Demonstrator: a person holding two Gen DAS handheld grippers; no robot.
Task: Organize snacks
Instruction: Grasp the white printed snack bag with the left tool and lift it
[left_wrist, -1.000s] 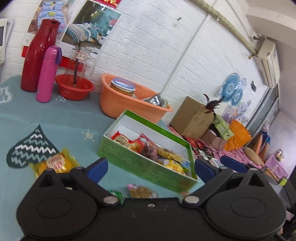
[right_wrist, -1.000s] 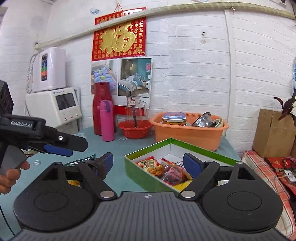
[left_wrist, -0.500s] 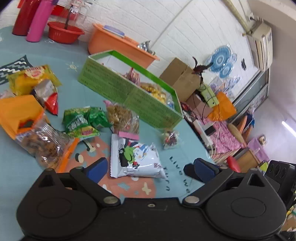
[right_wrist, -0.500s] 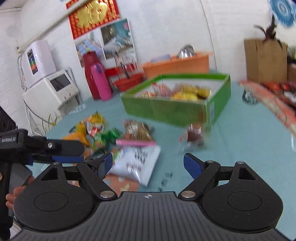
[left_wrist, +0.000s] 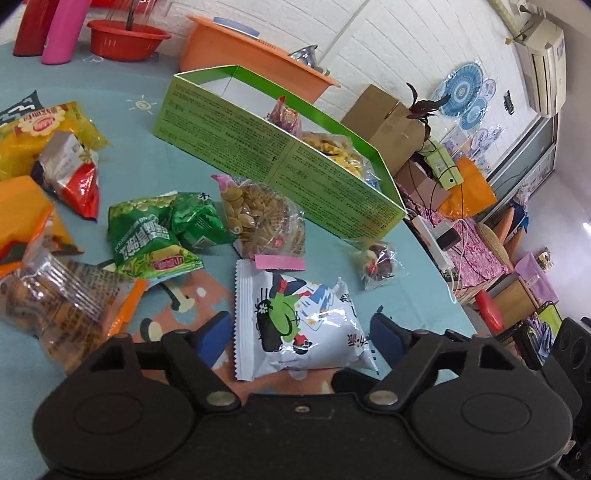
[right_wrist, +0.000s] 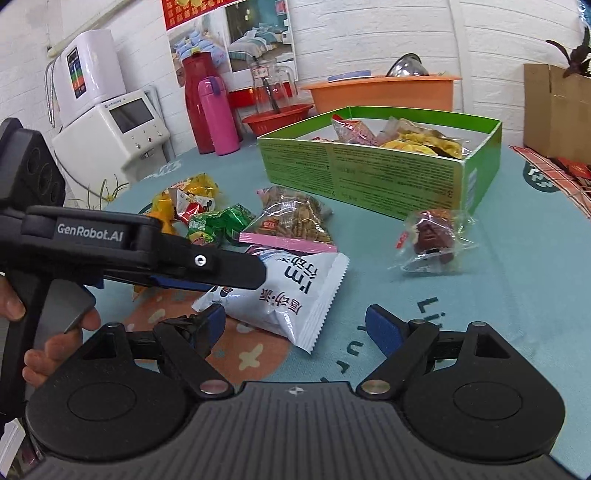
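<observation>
- Both grippers just dropped from the wall view down to the snack pile.
- Left gripper straddles the white crinkly cartoon snack bag on the teal tablecloth; its jaws have just been closing, not pinching yet.
- Right gripper gapes empty.
- Green cardboard box, part filled, sits just beyond, so a grab looks next.

"GenRobot.AI" on left hand-held gripper, side of arm.

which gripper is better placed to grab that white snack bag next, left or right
Left. The left gripper already straddles the white snack bag, jaws closing in; the right gripper sits open beside its corner.
</observation>
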